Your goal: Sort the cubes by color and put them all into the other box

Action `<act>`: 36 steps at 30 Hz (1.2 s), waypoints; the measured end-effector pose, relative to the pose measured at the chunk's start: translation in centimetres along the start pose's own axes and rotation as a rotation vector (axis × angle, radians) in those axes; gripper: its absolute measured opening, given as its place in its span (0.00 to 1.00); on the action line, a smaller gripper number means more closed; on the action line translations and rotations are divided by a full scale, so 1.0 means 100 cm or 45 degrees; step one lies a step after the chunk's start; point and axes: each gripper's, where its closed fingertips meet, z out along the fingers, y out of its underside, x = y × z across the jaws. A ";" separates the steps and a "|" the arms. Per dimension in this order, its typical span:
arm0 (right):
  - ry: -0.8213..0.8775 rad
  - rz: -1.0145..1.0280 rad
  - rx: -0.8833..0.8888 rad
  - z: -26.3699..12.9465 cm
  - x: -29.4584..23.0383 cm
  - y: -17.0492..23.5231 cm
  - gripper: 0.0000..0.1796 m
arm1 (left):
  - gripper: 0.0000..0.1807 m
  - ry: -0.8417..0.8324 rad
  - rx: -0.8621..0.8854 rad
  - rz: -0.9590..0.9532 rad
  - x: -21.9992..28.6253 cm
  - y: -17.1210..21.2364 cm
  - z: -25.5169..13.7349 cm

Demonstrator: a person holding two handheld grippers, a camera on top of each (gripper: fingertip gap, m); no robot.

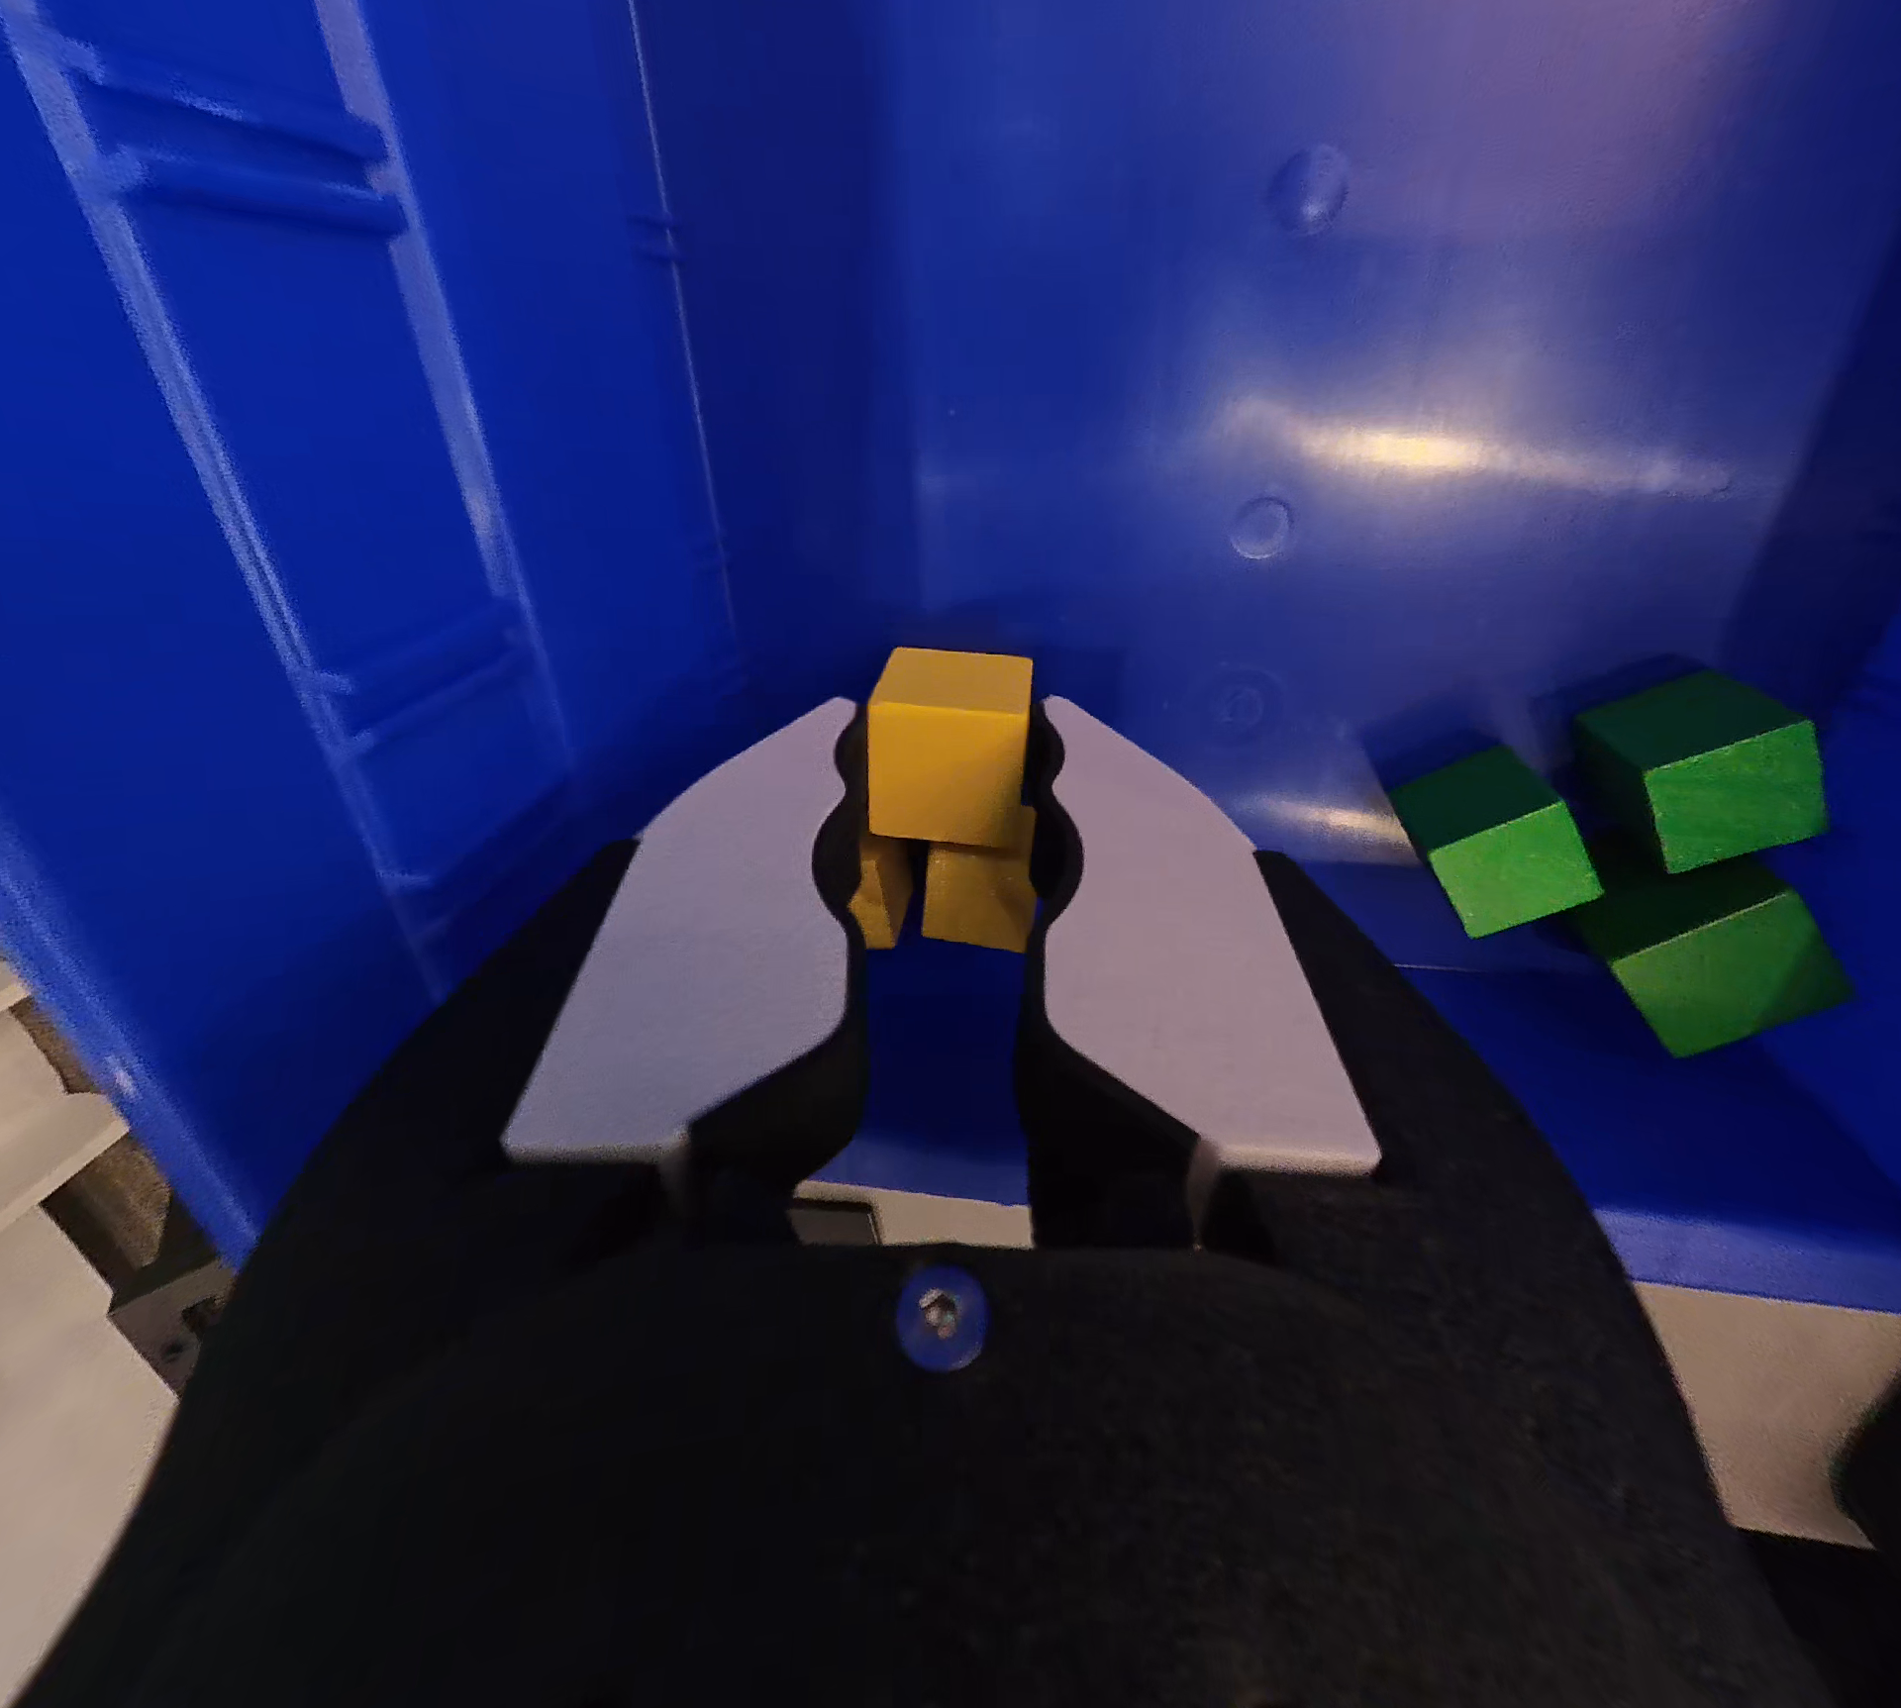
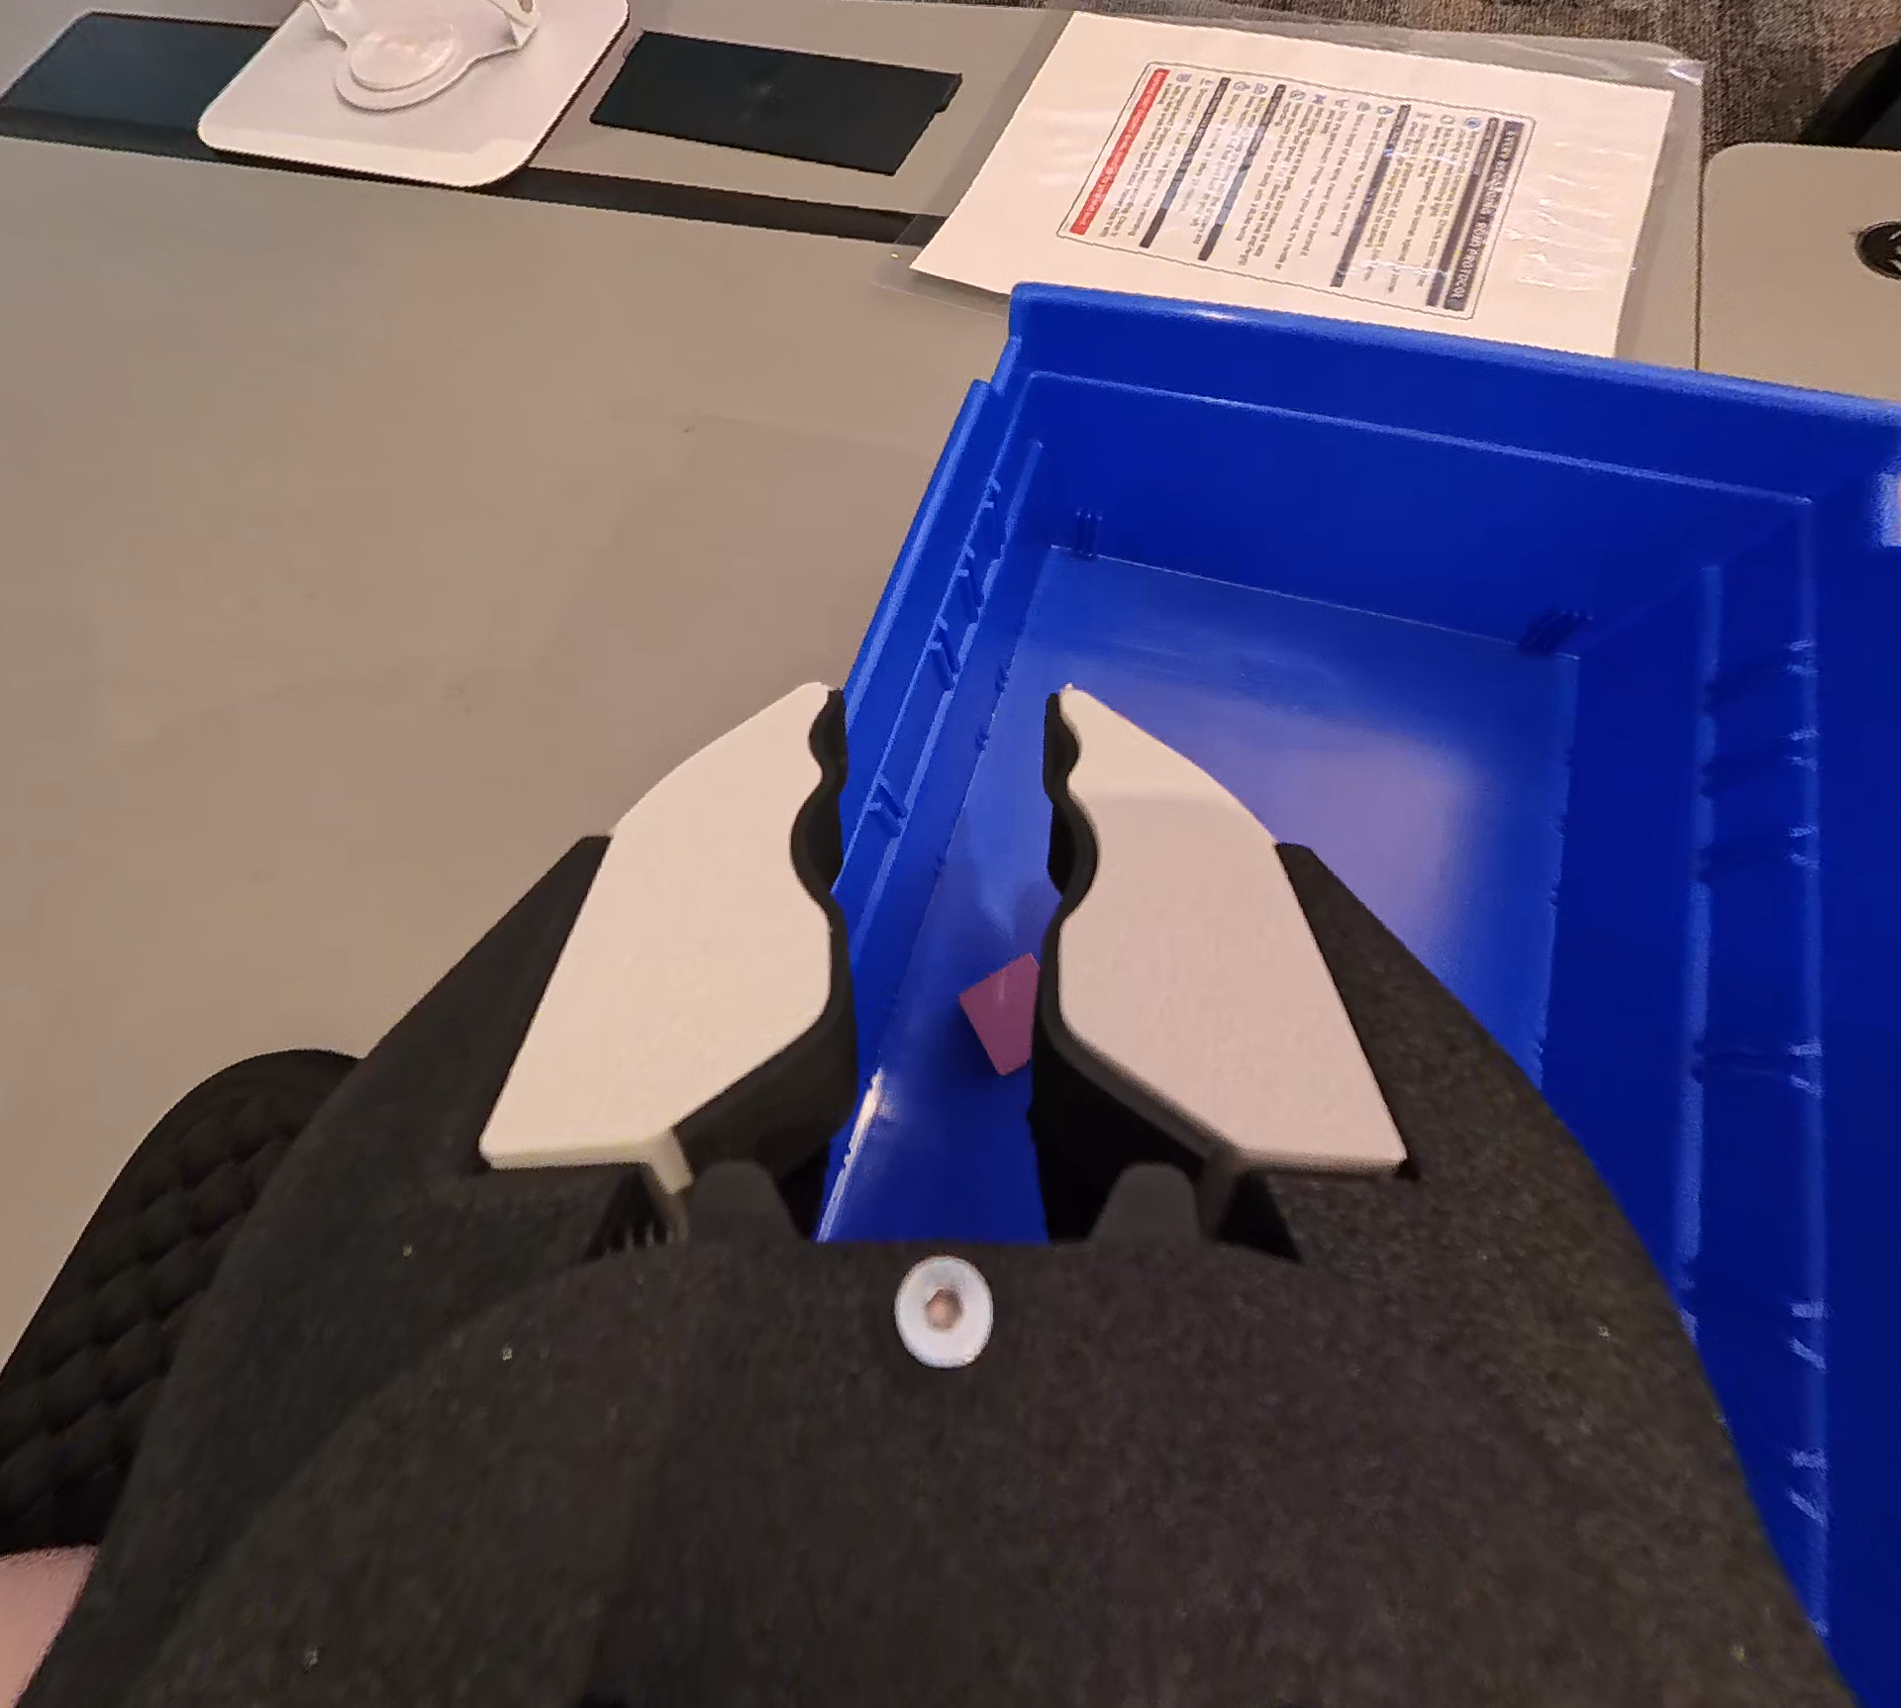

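Placement comes next, I judge: the left gripper [image 1: 948, 759], clenched on a yellow cube [image 1: 946, 748], hangs over two more yellow cubes [image 1: 972, 897] in the box [image 1: 1337, 321] corner, green cubes [image 1: 1625, 846] apart by the right wall. Lower before releasing. The right gripper [image 2: 944, 759] gapes, straddling another box's [image 2: 1440, 383] wall above a purple cube [image 2: 998, 1021]. A printed sheet [image 2: 1306, 188] lies at the desk's [image 2: 360, 527] far edge.

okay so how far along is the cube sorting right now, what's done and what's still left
Done: three green cubes sit grouped on the floor of the destination box, and two yellow cubes lie together apart from them. In hand: the left gripper holds a third yellow cube right above that pair. Left: a purple cube lies in the other blue box, where the right gripper hangs open.
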 end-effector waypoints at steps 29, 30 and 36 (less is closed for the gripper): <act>-0.770 -0.399 0.082 0.019 -0.325 -0.112 0.29 | 0.16 -0.023 1.548 1.131 0.411 -0.087 -0.243; -0.816 -0.377 0.085 0.026 -0.345 -0.113 0.29 | 0.16 -0.034 1.579 1.143 0.421 -0.090 -0.245; -0.911 -0.313 0.058 0.063 -0.420 -0.101 0.30 | 0.16 -0.007 1.641 1.169 0.461 -0.099 -0.250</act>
